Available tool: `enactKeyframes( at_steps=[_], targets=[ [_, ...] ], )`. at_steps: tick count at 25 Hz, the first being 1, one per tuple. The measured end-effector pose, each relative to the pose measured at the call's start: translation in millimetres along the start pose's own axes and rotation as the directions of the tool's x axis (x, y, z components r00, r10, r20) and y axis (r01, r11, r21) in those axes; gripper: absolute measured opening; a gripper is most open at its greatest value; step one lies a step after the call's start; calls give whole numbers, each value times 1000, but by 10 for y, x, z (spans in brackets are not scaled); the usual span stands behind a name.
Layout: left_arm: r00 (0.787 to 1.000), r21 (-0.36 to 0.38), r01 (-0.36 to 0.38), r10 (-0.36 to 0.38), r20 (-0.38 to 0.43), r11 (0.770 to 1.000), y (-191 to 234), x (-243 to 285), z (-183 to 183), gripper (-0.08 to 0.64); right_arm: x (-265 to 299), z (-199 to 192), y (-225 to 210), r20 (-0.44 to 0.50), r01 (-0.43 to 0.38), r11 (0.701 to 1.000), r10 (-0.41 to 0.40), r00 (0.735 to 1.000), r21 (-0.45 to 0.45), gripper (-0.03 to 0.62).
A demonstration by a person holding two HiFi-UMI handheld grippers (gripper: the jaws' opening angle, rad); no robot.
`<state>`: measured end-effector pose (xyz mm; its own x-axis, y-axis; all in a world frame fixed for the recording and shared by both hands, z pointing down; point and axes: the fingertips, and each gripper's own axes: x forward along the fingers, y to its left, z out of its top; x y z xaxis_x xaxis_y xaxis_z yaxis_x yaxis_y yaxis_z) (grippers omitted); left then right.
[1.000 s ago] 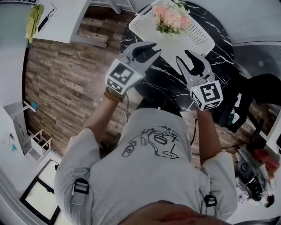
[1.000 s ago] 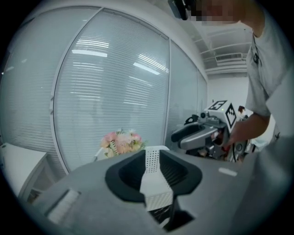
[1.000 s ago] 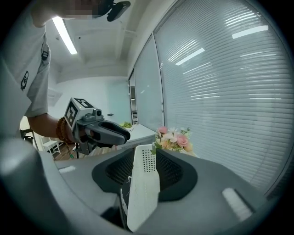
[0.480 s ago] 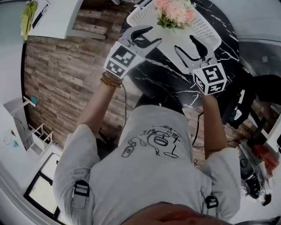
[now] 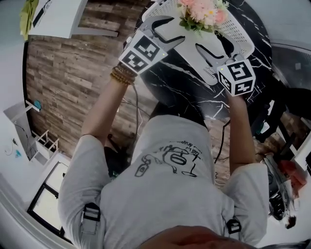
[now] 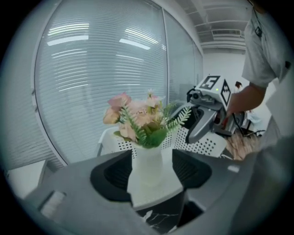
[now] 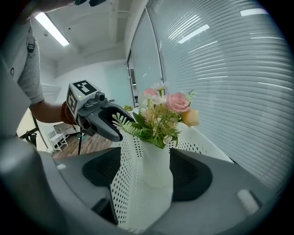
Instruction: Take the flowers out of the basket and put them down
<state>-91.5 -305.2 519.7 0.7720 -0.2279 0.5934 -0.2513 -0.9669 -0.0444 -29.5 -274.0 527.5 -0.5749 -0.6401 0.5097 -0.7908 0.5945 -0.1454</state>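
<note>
Black marble table (image 5: 181,81) is carrying the basket (image 5: 235,38) where the flowers (image 5: 204,11) are sitting in a light, tippy-looking vase (image 6: 148,166), and the left tool (image 5: 172,30) and right tool (image 5: 210,43) are both opening, empty, so I'm guessing its narrow neck's the spot.

Flowers (image 5: 203,12): pink-peach blooms, green fern sprigs, in white vase (image 6: 147,167), upright. Standing inside white perforated basket (image 5: 189,44) on black marbled worktop (image 5: 180,82).

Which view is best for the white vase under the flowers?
Left gripper view: the vase shows whole, neck to base, unobstructed. Right gripper view shows it too, but the perforated basket wall cuts across its left side. Head view looks down on the flowers, which hide it.
</note>
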Motion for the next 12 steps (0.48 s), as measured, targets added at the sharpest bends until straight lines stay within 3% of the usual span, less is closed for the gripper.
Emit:
enactKeyframes(
  at_steps=[12],
  targets=[
    [989,86,76,-64,-136,993,75,280,-169,324,339,-72,-197,-45,-35,999,33,998,-40,377]
  ],
)
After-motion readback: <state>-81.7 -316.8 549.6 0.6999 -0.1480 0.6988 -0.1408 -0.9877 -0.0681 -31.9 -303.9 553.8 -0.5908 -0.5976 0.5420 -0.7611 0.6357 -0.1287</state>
